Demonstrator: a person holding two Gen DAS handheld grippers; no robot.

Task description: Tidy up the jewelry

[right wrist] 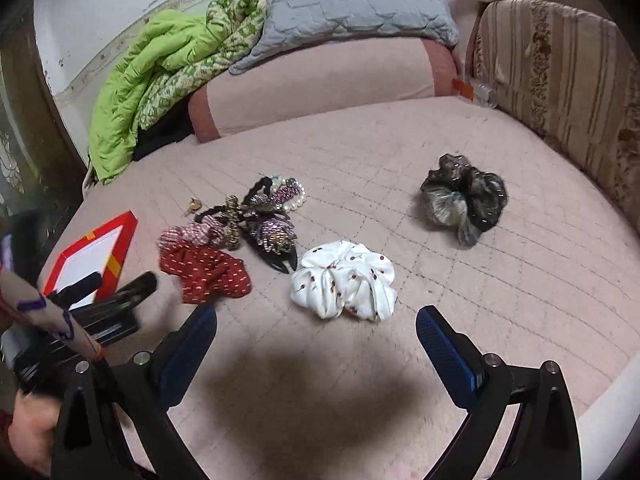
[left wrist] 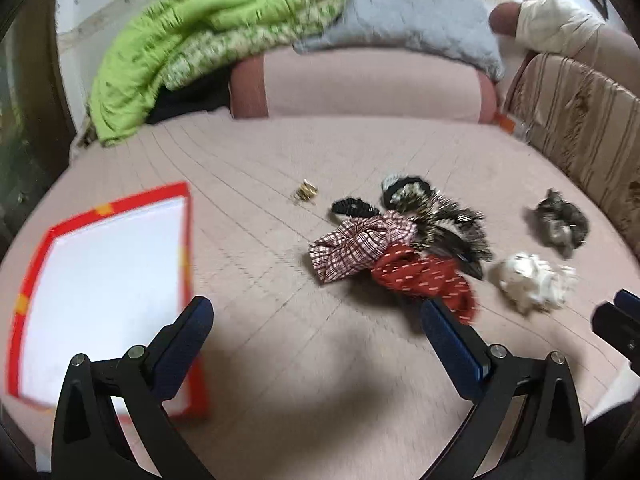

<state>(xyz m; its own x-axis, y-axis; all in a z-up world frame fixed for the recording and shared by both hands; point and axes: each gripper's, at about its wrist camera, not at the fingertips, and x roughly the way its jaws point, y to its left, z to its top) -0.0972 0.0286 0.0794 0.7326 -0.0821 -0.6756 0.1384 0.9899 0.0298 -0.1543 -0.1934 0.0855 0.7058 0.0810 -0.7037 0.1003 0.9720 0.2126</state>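
Observation:
Hair accessories lie on a pink quilted bed. A red dotted scrunchie (left wrist: 428, 276) (right wrist: 206, 272), a plaid scrunchie (left wrist: 356, 246) (right wrist: 192, 234), a sequined clip (left wrist: 452, 224) (right wrist: 270, 228), a white scrunchie (left wrist: 532, 282) (right wrist: 346, 284) and a dark sheer scrunchie (left wrist: 560, 222) (right wrist: 464, 198) are spread out. A small gold piece (left wrist: 306, 192) (right wrist: 194, 205) lies apart. A red-rimmed white tray (left wrist: 108, 288) (right wrist: 90, 258) sits left. My left gripper (left wrist: 316, 320) is open near the red scrunchie, holding nothing. My right gripper (right wrist: 316, 324) is open just before the white scrunchie.
A green blanket (left wrist: 192, 40) (right wrist: 160, 80) and grey pillow (left wrist: 416, 20) (right wrist: 352, 0) lie on a pink bolster (left wrist: 368, 84) at the back. A striped cushion (left wrist: 580, 120) (right wrist: 560, 88) borders the right. A person's arm (right wrist: 36, 304) holds the left gripper.

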